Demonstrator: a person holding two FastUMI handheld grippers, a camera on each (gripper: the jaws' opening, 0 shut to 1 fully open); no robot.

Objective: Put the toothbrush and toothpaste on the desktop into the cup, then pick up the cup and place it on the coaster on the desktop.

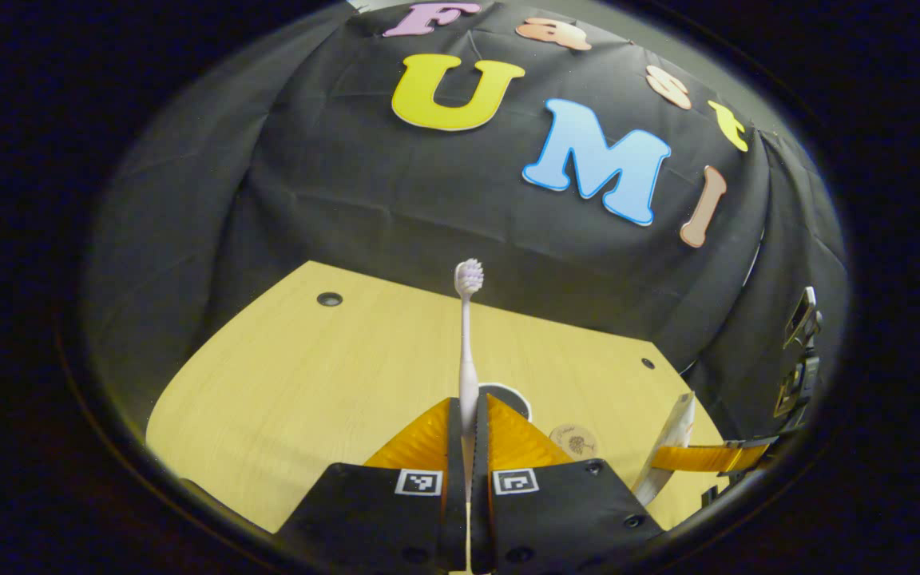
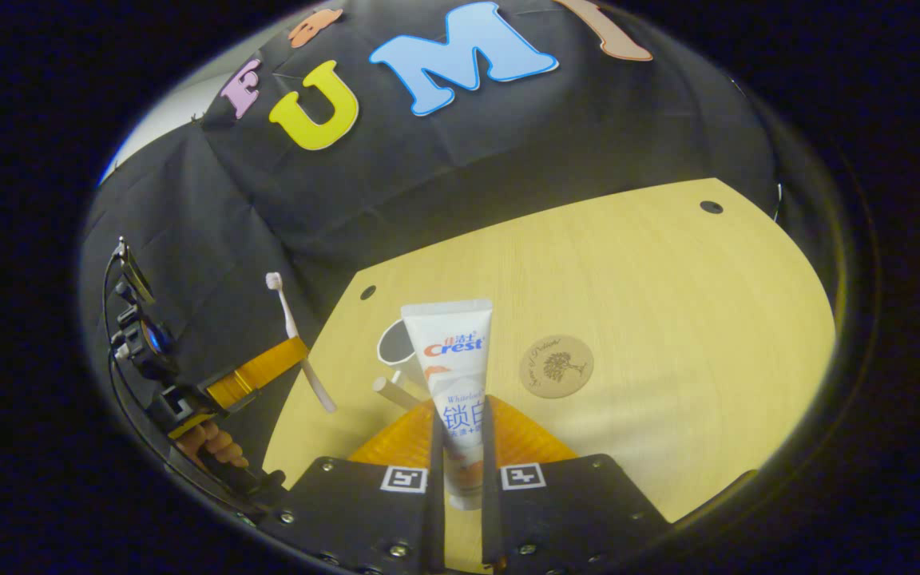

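The desk (image 2: pixel 628 271) carries the cup (image 2: pixel 396 345) and, just right of it, the coaster (image 2: pixel 557 366); the right gripper (image 2: pixel 460 431) is clamped on the toothpaste (image 2: pixel 450 351), held upright above the desk; the left gripper (image 1: pixel 469 427) is clamped on the toothbrush (image 1: pixel 468 335), bristles up, cup behind it.

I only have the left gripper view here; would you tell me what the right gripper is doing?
Observer: The right gripper is shut on the toothpaste, tube upright, off the desk.
Operator: Thanks. Where is the cup from there?
Observer: The cup stands just behind the tube, its handle toward the camera.
Operator: And the coaster?
Observer: The coaster lies flat and bare on the desk, to the cup's right in that view.
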